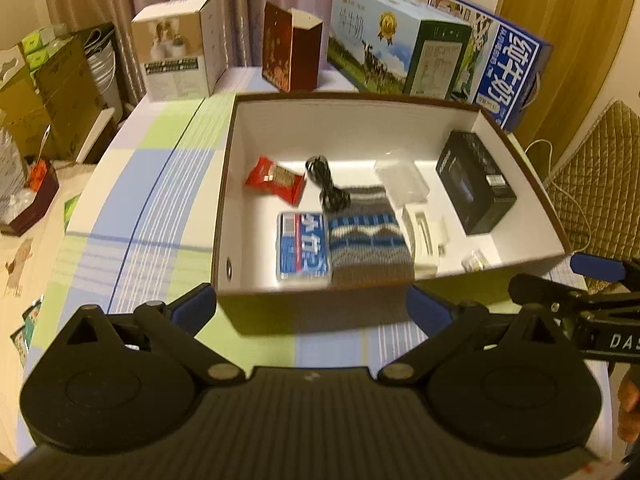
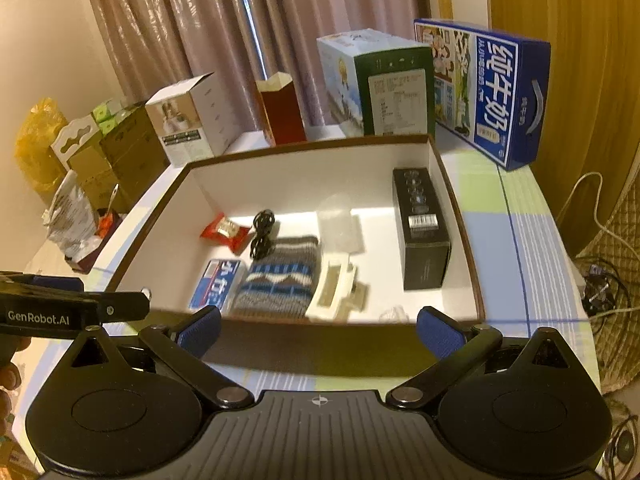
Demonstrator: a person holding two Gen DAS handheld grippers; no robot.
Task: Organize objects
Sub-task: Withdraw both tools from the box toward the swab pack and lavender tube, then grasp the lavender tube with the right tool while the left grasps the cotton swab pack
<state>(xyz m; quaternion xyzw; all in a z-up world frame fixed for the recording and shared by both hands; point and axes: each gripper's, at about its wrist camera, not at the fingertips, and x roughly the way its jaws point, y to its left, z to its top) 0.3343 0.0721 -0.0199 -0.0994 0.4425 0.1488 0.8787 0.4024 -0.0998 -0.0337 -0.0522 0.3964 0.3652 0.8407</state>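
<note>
While we hold left gripper [image 1: 312, 308] & right gripper [image 2: 318, 328] spread wide, empty, brown-rimmed white box [image 1: 224, 184] shows knit pouch [image 1: 368, 240], blue tissue pack [image 1: 302, 248], black carton [image 1: 476, 184].

Checked tablecloth table [image 1: 160, 200], open shoebox [image 1: 224, 184], milk cartons [image 1: 512, 68] along back edge

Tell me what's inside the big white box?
Inside the box: red snack packet, black cable, blue pack, knitted pouch, clear case, black carton. Anything under the pouch is hidden.
</note>
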